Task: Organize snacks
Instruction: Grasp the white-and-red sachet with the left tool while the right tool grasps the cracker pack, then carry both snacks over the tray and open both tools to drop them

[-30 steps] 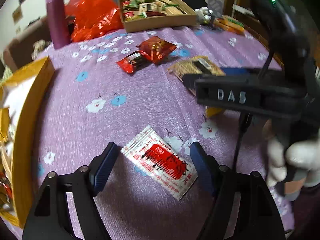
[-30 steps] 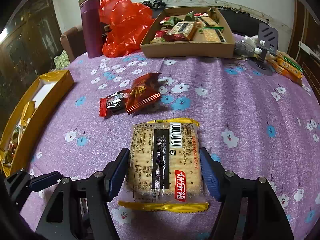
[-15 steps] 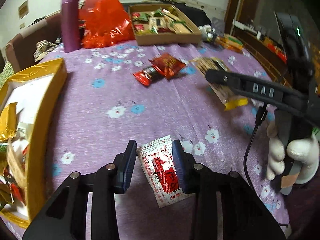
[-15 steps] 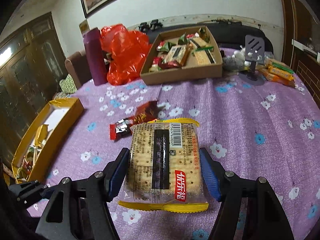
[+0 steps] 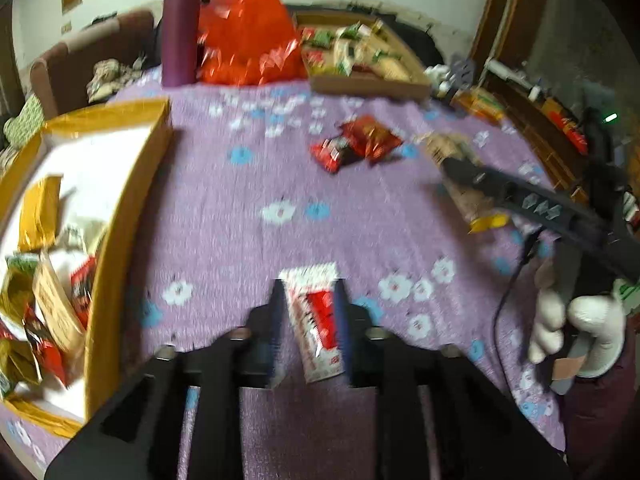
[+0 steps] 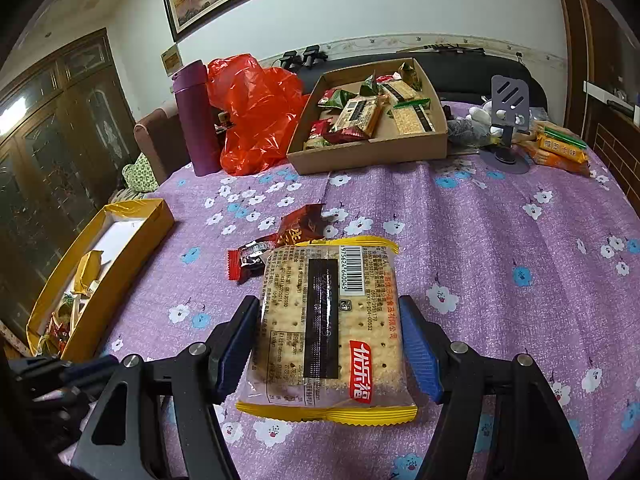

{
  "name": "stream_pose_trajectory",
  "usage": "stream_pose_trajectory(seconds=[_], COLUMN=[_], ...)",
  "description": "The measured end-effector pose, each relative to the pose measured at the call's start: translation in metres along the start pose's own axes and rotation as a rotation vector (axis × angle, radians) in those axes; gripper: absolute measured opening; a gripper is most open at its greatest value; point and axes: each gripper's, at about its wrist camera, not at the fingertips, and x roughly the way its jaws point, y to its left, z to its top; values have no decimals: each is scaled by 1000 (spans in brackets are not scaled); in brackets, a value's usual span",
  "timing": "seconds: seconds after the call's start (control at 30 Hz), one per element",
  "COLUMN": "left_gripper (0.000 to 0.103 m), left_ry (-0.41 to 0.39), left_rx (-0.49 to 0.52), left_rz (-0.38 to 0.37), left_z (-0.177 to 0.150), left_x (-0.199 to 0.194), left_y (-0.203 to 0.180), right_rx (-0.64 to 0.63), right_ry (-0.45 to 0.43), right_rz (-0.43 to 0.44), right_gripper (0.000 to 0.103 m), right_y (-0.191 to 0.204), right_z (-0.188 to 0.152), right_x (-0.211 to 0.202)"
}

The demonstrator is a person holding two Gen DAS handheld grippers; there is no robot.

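Both grippers are closed on snacks above the table [image 6: 500, 240]: left gripper [image 5: 308, 312] on a sachet [image 5: 316, 320], right gripper [image 6: 328, 332] on a cracker pack [image 6: 328, 320]. Two red packets [image 6: 280, 244] are left loose; the yellow box [image 6: 132, 248] and cardboard box [image 6: 372, 148] are partly filled.

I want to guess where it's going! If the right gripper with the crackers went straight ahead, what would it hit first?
Probably the two red foil snack packets lying just beyond the right gripper; the brown cardboard box lies farther on. Depth is hard to judge.
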Motion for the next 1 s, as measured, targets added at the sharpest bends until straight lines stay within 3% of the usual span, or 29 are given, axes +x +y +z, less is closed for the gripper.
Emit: stream_pose_trajectory(seconds=[0.03, 0.07, 0.17, 0.2, 0.23, 0.27, 0.43, 0.67, 0.83, 1.0], left_gripper=[58, 64, 65, 60, 34, 27, 27, 27, 27, 27], left_ry=[21, 38, 68, 51, 36, 35, 16, -107, -180, -223], left_rx=[-3, 2, 76, 119, 151, 157, 119, 7, -50, -122], left_rz=[30, 48, 58, 81, 58, 20, 30, 38, 91, 164], left_z=[-2, -3, -8, -9, -10, -10, -9, 4, 4, 4], left_x=[5, 10, 24, 25, 24, 22, 14, -27, -56, -79], left_y=[-1, -3, -19, -26, -31, -33, -20, 21, 63, 119], right_rx=[1, 1, -3, -5, -7, -8, -30, -51, -76, -92], right_ry=[-1, -1, 0, 1, 2, 1, -11, -46, -64, -49], right_rz=[3, 5, 11, 12, 13, 14, 11, 14, 17, 90], right_gripper=[70, 70, 70, 70, 70, 70, 70, 70, 70, 70], right_y=[0, 0, 1, 1, 2, 2, 7, 15, 32, 70], right_z=[0, 0, 0, 0, 0, 0, -2, -6, -6, 6], right_x=[0, 0, -1, 0, 0, 0, -2, -7, -16, -22])
